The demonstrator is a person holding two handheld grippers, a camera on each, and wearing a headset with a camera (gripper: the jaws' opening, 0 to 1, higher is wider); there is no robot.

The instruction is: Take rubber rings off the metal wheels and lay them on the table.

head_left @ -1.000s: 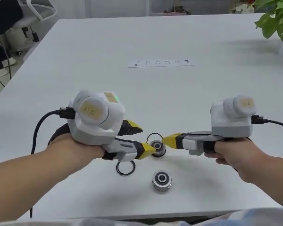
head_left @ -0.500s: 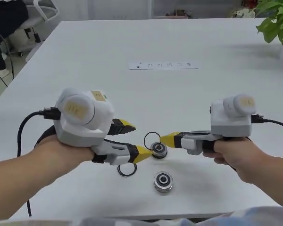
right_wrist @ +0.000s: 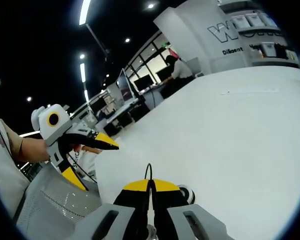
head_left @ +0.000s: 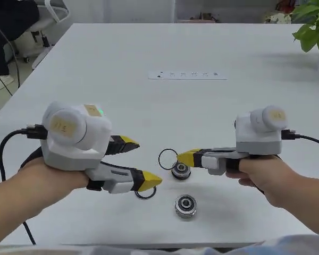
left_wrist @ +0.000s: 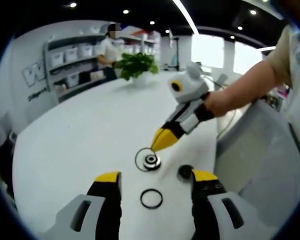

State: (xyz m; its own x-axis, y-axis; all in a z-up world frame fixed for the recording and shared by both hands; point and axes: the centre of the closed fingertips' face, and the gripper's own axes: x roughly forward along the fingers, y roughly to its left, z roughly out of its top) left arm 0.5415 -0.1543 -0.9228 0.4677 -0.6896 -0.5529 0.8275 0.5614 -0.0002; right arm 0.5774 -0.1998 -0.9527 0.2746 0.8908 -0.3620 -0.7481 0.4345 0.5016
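My right gripper [head_left: 182, 157] is shut on a thin black rubber ring [head_left: 167, 158], held edge-up just above the table; in the right gripper view the ring [right_wrist: 148, 172] rises as a thin line from the closed jaws. Right beside it a metal wheel [head_left: 180, 170] lies flat on the white table [head_left: 149, 106], and a second wheel [head_left: 185, 205] sits nearer the front edge. Another rubber ring [head_left: 145, 194] lies loose on the table, partly under my left gripper [head_left: 140, 162], which is open and holds nothing. That ring [left_wrist: 151, 198] lies between the left jaws in the left gripper view.
A flat socket strip [head_left: 187, 75] lies mid-table, far from the work. A green plant [head_left: 313, 26] stands at the back right and an office chair [head_left: 48, 10] at the back left. Cables trail from both grippers, and the table's front edge is close below the wheels.
My left gripper has drawn back to the left, away from the wheel it was touching. The right gripper stays put, shut on the ring.
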